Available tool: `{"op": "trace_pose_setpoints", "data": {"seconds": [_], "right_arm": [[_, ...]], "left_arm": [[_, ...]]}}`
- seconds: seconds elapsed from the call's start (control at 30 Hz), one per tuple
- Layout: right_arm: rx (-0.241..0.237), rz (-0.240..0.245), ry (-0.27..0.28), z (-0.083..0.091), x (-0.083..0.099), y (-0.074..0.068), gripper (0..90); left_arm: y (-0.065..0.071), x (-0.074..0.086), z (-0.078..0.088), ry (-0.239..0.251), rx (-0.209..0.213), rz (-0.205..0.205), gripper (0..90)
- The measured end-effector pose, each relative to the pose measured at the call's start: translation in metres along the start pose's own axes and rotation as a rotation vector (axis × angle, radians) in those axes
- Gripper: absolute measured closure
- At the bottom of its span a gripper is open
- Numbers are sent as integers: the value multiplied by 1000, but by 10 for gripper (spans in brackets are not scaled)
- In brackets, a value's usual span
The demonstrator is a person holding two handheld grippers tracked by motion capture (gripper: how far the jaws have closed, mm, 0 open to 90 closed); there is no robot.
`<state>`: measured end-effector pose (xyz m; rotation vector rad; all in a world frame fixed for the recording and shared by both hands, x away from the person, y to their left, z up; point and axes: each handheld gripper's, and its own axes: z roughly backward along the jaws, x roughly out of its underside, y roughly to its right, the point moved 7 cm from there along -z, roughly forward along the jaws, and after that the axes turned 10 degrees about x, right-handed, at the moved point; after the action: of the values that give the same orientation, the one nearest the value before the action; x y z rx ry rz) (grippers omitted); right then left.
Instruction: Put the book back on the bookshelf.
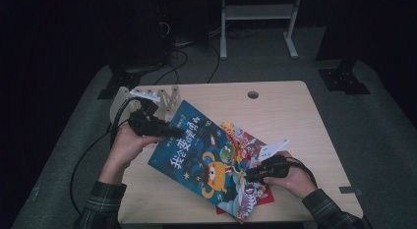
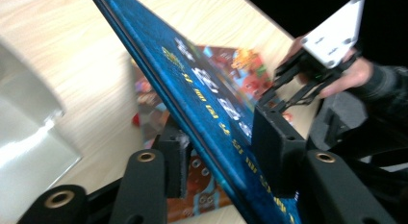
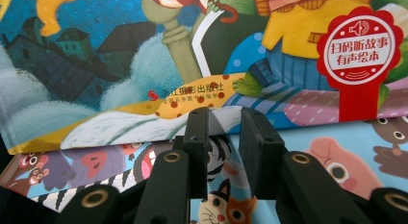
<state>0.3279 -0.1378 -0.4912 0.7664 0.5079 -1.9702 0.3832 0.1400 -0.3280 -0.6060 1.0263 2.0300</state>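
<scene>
Dark curtains and a grey floor ring the pale wooden surface, which carries a white rack at its far left corner. Beside that rack, toward the person, the blue picture book is tilted up off the surface, lying over a second, red-edged book.

Judging by its thin, straight edge, the blue book is a light hardcover: stiff enough to lift by one border without sagging, but glossy, so it could slide between the pads. Its edges look like the safest hold, well in from the corners.

The left gripper has its jaws partly closed around the book's edge nearest the rack. The left gripper view shows the cover passing between the two pads, which look to be gripping it. The right gripper is at the book's opposite edge, its jaws narrowly parted.

From above, the book's whole tilt is plain. The right gripper view adds the lifted cover edge just past its jaw tips, seemingly not clamped, with another illustrated cover beneath.
</scene>
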Motion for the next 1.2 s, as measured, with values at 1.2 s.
{"op": "trace_pose_setpoints", "data": {"seconds": [1.2], "right_arm": [[98,-26,53,-5,-2,11,578]], "left_arm": [[24,-83,-3,-184,-12,-72,743]]}}
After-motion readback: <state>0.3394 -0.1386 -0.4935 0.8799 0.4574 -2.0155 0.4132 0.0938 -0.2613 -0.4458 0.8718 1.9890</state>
